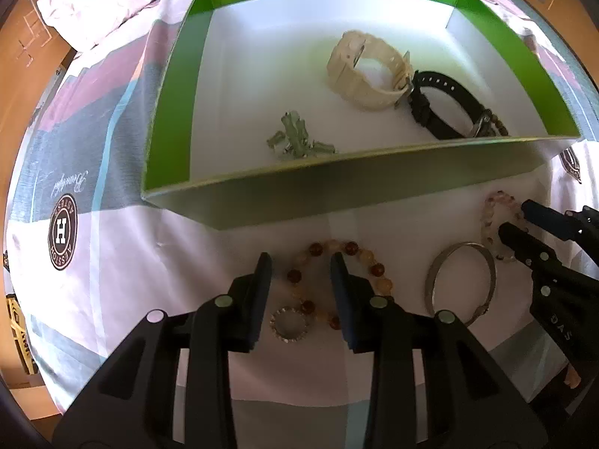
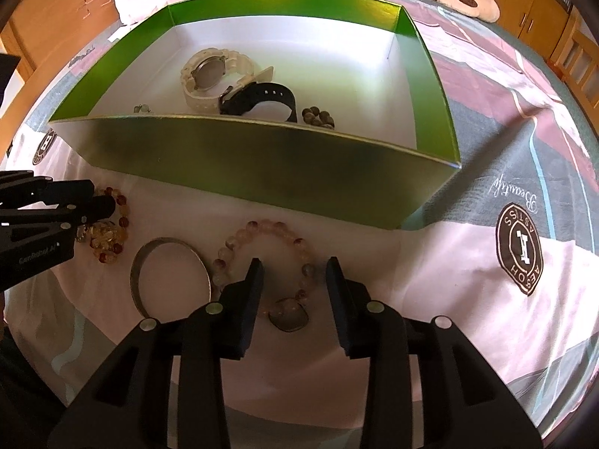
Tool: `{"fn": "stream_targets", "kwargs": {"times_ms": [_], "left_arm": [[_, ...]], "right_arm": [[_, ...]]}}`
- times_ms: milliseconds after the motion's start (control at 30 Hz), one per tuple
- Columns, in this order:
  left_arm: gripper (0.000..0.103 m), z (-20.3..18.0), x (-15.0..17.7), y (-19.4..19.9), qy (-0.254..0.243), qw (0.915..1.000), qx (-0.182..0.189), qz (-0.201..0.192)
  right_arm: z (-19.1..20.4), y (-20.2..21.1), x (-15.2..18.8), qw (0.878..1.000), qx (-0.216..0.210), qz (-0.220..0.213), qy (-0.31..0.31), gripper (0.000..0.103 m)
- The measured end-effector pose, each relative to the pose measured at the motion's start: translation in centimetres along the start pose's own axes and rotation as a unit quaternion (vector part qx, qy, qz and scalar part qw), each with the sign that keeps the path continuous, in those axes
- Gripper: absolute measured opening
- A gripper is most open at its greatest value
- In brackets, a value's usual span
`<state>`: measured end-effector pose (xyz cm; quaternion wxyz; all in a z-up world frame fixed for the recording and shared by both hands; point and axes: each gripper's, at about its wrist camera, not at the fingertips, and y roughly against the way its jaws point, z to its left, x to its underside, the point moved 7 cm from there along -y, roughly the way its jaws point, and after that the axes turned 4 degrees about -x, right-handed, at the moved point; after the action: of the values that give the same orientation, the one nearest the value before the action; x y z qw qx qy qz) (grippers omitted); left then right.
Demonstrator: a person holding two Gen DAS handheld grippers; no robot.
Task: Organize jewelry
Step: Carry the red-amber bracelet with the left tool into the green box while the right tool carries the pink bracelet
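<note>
Both jaws spread and empty, the left gripper [image 1: 301, 262] straddles the amber bead bracelet [image 1: 337, 273] on the bed [image 1: 112, 262]: light, limp, slippery beads, best pinched across one strand.

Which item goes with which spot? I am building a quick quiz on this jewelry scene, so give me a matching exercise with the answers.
Things:
1. cream-coloured plastic watch
2. plain silver metal bangle
3. amber and orange beaded bracelet
4. pale pink beaded bracelet

Places:
A. under the open left gripper
B. inside the green-walled box
C. under the open right gripper
D. on the bedsheet between the two beaded bracelets

Pairs: 1-B, 2-D, 3-A, 4-C
</note>
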<state>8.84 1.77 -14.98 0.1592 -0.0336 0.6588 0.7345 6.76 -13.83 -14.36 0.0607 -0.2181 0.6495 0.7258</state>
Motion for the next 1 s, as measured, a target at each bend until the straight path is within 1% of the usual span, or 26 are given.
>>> {"fn": "stream_targets", "kwargs": {"times_ms": [33, 67, 100, 133, 167, 200, 233, 333, 500, 567, 667, 733, 867, 933, 1000], "left_arm": [[0.032, 0.0, 0.0, 0.0, 0.000, 1.0000, -0.001, 0.000], [0.030, -0.1, 0.0, 0.1, 0.000, 1.0000, 0.000, 0.000], [0.024, -0.1, -0.1, 0.0, 0.000, 1.0000, 0.002, 0.001], [0.021, -0.1, -0.1, 0.1, 0.003, 1.0000, 0.006, 0.002], [0.014, 0.0, -0.1, 0.0, 0.006, 0.9999, 0.008, 0.004], [0.010, 0.1, -0.2, 0.1, 0.010, 0.9999, 0.012, 0.005], [0.009, 0.1, -0.1, 0.2, 0.013, 0.9998, 0.016, 0.005], [0.008, 0.3, -0.3, 1.1, 0.024, 0.9992, 0.031, -0.006], [0.008, 0.4, -0.9, 5.4, 0.026, 0.9956, 0.065, -0.062], [0.008, 0.4, -0.9, 7.1, 0.028, 0.9929, 0.079, -0.085], [0.008, 0.2, -1.0, 9.8, 0.022, 0.9865, 0.101, -0.127], [0.008, 0.0, -1.0, 10.9, 0.019, 0.9827, 0.111, -0.147], [0.008, -0.3, -1.8, 12.5, 0.032, 0.9749, 0.133, -0.175], [0.008, -0.3, -2.1, 13.3, 0.038, 0.9718, 0.130, -0.193], [0.008, -0.1, -2.4, 14.2, 0.040, 0.9684, 0.112, -0.219]], "right_arm": [[0.1, 0.0, 0.0, 1.000, 0.002, -0.001, 0.003, 0.035], [0.2, 0.0, 0.0, 1.000, 0.001, -0.001, 0.005, 0.032], [0.5, 0.0, 0.0, 1.000, -0.002, -0.001, 0.006, 0.029], [0.6, 0.0, 0.0, 1.000, -0.004, -0.001, 0.008, 0.021], [0.8, 0.1, 0.1, 1.000, -0.004, -0.001, 0.012, 0.015], [0.9, 0.1, 0.1, 1.000, -0.005, -0.001, 0.013, 0.012], [1.0, 0.2, 0.0, 1.000, -0.007, -0.002, 0.011, 0.008], [1.1, 0.8, -0.3, 1.000, -0.022, -0.009, 0.002, 0.007], [2.0, 4.8, -1.6, 0.997, -0.051, -0.055, 0.000, 0.007], [2.4, 6.9, -2.2, 0.994, -0.067, -0.084, 0.001, 0.007], [2.5, 9.0, -3.1, 0.989, -0.091, -0.120, 0.003, 0.007], [2.9, 10.4, -3.5, 0.983, -0.107, -0.150, 0.002, 0.007], [3.1, 11.6, -4.3, 0.978, -0.116, -0.171, -0.002, 0.007], [3.4, 12.1, -4.9, 0.977, -0.113, -0.183, -0.002, 0.007], [3.4, 12.4, -5.1, 0.974, -0.115, -0.194, -0.002, 0.007]]}}
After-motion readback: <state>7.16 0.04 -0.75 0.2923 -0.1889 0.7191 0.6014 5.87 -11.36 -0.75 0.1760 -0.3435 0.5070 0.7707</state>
